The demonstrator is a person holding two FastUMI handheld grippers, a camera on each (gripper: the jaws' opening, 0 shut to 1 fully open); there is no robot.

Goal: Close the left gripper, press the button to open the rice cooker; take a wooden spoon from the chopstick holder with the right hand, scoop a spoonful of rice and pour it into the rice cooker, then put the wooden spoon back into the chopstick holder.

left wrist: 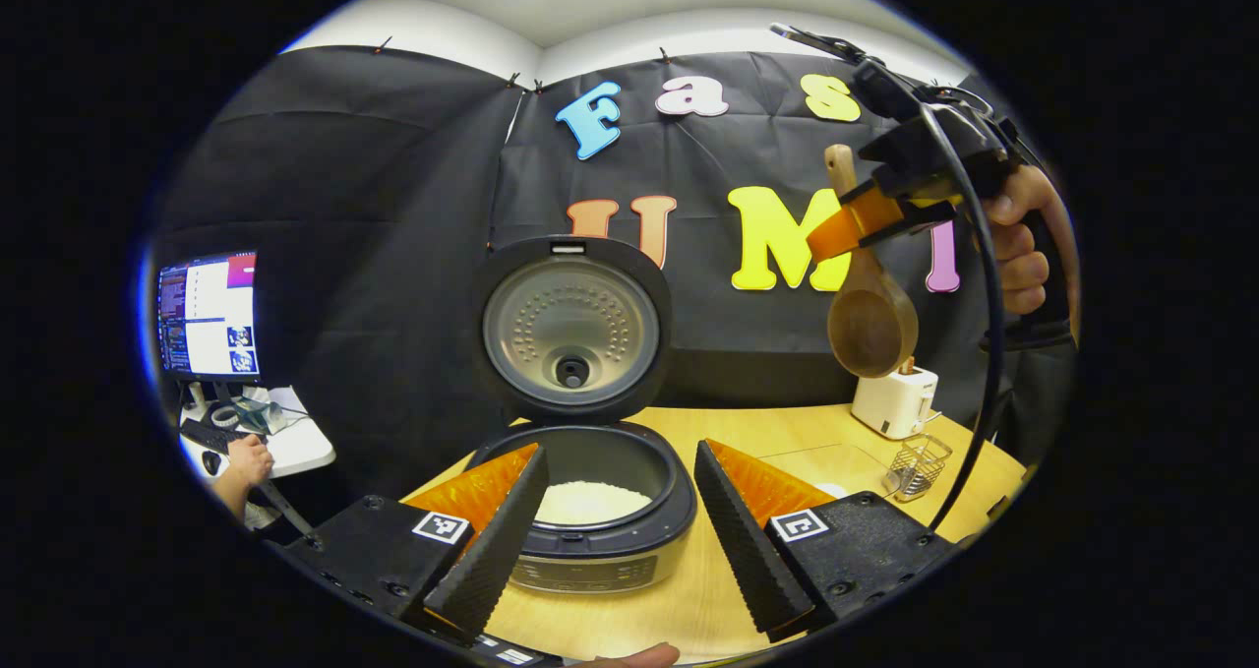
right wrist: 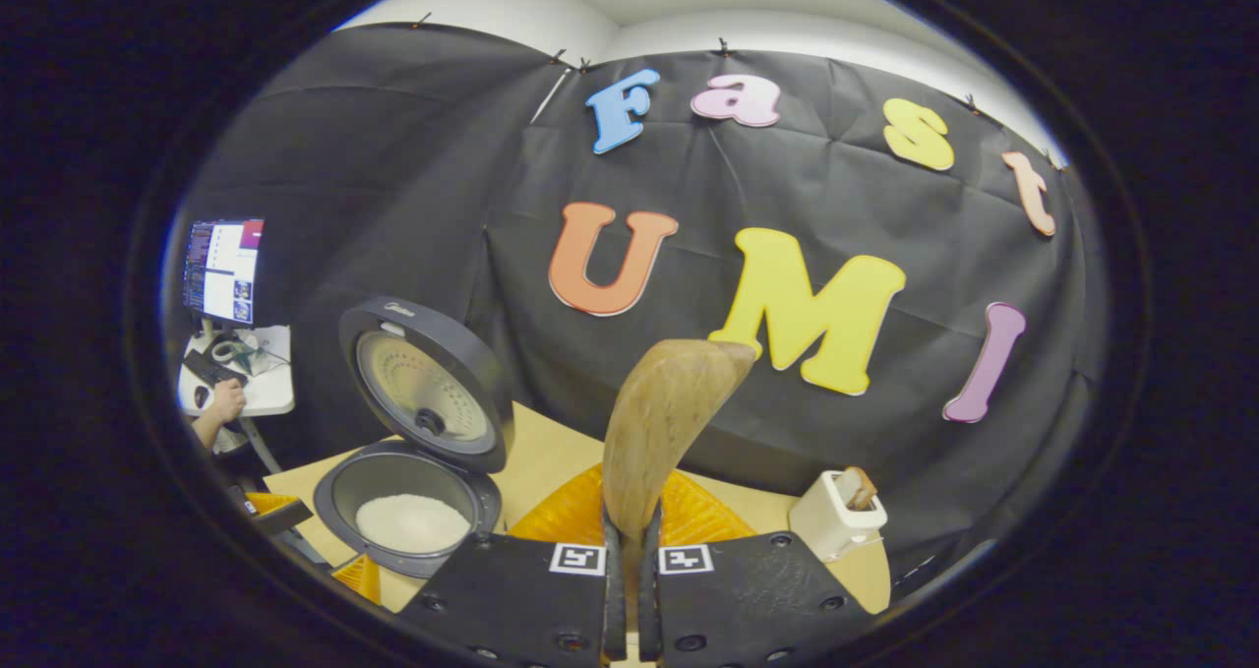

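Observation:
The black rice cooker stands open with its lid upright and white rice in the pot. My left gripper is open just in front of it, one finger on each side of the pot. High at the right, my right gripper is shut on the handle of the wooden spoon, whose bowl hangs down and looks bare. In the right gripper view the spoon rises from my right gripper, with the cooker to the lower left. The white chopstick holder stands below the spoon.
A small wire basket sits on the wooden table near the holder. At far left, a monitor stands on a side desk where a person's hand rests. The booth's black cloth wall closes the back.

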